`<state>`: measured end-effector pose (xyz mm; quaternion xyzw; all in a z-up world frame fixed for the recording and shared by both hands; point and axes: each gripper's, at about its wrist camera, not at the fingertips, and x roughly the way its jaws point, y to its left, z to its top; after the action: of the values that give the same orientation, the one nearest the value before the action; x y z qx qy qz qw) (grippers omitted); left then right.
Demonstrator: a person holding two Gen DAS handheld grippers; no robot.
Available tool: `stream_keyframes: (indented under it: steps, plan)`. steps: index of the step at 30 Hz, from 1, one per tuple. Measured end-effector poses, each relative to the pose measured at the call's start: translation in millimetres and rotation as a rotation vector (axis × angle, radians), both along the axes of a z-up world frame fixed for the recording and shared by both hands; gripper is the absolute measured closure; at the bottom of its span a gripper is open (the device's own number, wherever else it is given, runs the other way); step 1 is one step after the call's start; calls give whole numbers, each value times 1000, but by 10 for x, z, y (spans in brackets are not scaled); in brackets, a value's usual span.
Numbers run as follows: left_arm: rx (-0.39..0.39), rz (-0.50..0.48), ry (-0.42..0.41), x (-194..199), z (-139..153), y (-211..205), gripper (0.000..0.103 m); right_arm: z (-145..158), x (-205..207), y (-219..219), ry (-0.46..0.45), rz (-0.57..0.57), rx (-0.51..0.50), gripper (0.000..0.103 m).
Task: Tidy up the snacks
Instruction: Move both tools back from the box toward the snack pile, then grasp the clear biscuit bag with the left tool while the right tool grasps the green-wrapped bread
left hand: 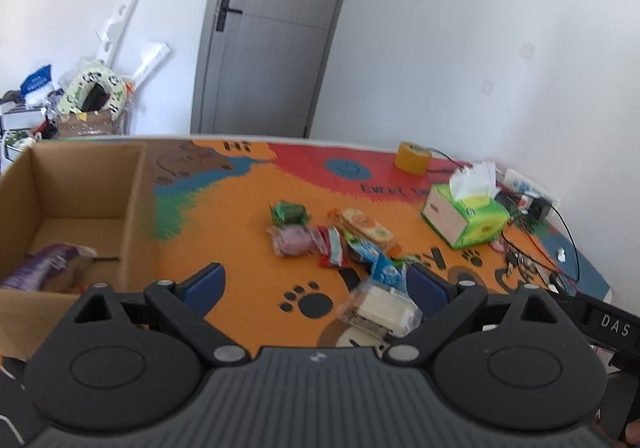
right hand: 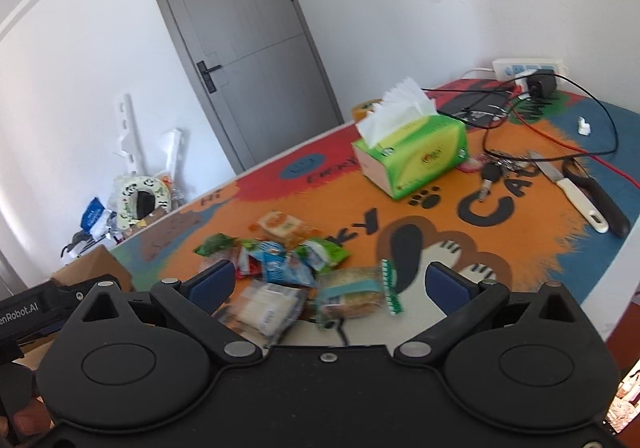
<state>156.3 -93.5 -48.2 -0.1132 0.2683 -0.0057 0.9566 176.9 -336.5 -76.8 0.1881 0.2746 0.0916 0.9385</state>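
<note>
premises: a room in a home, used as a makeshift work area

plain white walls and a grey panelled door (left hand: 272, 31) with a black lever handle — domestic fittings. the table carries a bright cartoon mat (right hand: 520, 248) with paw prints and lettering. on it lie household odds: a green tissue box (right hand: 416, 151), keys (right hand: 494, 169), a white-handled knife (right hand: 568, 187), a power strip (right hand: 528, 67) with tangled cables. a cardboard box (left hand: 80, 183) sits at one end — clutter is heaped by the far wall (left hand: 88, 95).
</note>
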Motion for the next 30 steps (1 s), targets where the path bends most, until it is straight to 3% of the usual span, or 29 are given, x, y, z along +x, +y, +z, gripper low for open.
stream_keyframes:
  steps: [12, 19, 28, 30]
  plan:
    - [-45, -19, 104, 147, -449, -272, 7, -330, 106, -91, 69, 6, -7, 7]
    - [-32, -39, 144, 198, -668, -461, 7, -497, 123, -187, 100, -11, -3, 7]
    - [61, -20, 138, 220, -834, -713, 10, -601, 134, -170, 99, -8, -44, 7]
    - [96, -6, 128, 217, -843, -738, 23, -622, 137, -147, 95, 3, -50, 7]
